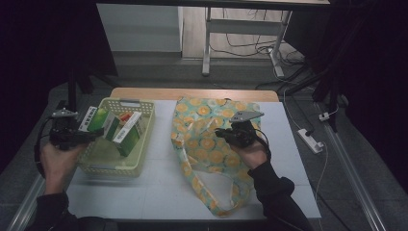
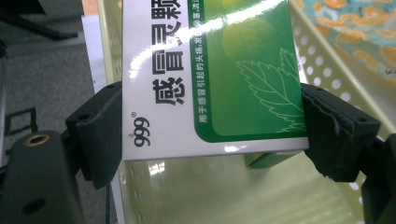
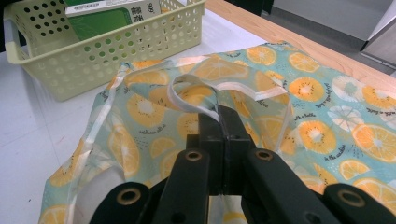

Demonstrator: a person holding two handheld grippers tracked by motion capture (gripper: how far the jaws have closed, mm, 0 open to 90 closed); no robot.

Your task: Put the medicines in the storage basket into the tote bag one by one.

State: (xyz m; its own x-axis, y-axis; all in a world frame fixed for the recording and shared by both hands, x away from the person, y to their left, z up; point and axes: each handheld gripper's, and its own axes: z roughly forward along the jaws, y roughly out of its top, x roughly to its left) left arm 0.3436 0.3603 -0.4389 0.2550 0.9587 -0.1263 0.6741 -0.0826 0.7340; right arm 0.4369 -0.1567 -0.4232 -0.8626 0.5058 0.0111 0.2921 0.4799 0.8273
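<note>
While gripped: one box (image 2: 205,79), one bag (image 3: 299,93).

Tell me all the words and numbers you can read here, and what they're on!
"999": on the green and white medicine box clamped in the left gripper.
"感冒灵": big black characters on that box, cut off at the top.
Small print on the box: too small.
Script on the orange-print bag: too blurred.

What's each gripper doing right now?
Left gripper: shut on the green-and-white medicine box, over the basket.
Right gripper: shut on the fruit-print bag's rim.
</note>
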